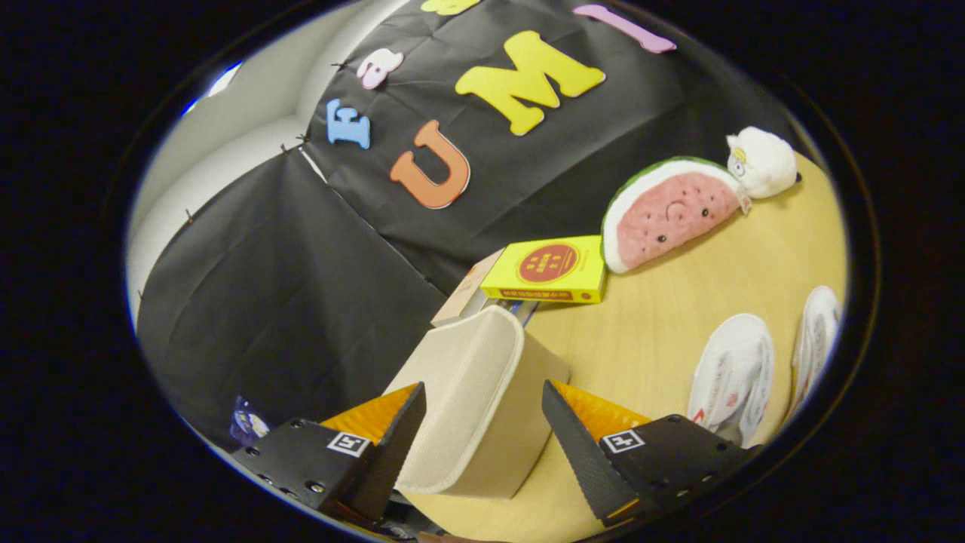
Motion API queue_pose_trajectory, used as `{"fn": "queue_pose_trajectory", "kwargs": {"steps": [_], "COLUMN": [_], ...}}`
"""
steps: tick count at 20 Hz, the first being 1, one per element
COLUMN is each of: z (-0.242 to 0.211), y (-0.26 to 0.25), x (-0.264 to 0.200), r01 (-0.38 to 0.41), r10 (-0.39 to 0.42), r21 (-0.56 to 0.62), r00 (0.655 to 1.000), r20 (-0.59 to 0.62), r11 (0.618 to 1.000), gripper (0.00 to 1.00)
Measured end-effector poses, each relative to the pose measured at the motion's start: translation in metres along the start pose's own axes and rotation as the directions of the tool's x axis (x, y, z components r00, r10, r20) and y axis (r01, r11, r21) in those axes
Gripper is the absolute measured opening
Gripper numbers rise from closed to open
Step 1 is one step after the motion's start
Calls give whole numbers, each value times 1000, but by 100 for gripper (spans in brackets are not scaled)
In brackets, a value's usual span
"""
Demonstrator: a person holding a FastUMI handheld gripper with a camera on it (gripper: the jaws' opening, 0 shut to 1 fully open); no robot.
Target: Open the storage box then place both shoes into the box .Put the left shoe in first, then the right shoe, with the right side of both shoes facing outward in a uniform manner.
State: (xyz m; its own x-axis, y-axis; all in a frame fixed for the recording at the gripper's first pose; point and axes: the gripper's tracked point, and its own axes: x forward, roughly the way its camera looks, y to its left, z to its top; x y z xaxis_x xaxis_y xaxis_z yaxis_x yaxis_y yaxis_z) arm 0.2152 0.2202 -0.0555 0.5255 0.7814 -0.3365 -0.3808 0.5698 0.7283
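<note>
Fingers (482, 445) of the claw stand spread wide, one on each side of the box (475, 407), and they do not press on it. Left one seems to be at or very near the lid face, right one has a clear gap to the box side. I judge that the claw is placed so to take hold of the lid (460, 400), because the opening of the box is the first step and the lid looks closed now. The box is beige, of woven cloth, and it sits between the fingers and runs a little beyond them on the table (648, 332). Whole view is tilted, so the claw seems to be rolled to one side, maybe to meet the lid edge.

Two white shoes (735, 373) lie on the table to the right of the right finger, side by side and apart from the box. Which one is the left shoe I cannot tell from here. They are not yet in the box.

Beyond the box a yellow book (549, 268) lies on top of other books, close behind it. Further, a watermelon toy (667, 211) leans near the wall, with a small white toy (761, 162) touching its end. The books stand close behind the box, so the lid may have little room if it swings back.
</note>
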Motion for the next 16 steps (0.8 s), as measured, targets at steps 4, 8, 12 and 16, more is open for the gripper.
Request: {"fn": "queue_pose_trajectory", "kwargs": {"steps": [4, 8, 12, 16], "z": [1, -17, -20, -24], "y": [6, 1, 8, 5], "x": [27, 54, 62, 58], "r01": [-103, -150, -171, -135], "r10": [115, 204, 245, 224], "r21": [123, 253, 292, 307], "r00": [989, 958, 939, 934], "r20": [-92, -203, -240, -277], "r11": [987, 956, 941, 942], "gripper": [94, 93, 88, 65]}}
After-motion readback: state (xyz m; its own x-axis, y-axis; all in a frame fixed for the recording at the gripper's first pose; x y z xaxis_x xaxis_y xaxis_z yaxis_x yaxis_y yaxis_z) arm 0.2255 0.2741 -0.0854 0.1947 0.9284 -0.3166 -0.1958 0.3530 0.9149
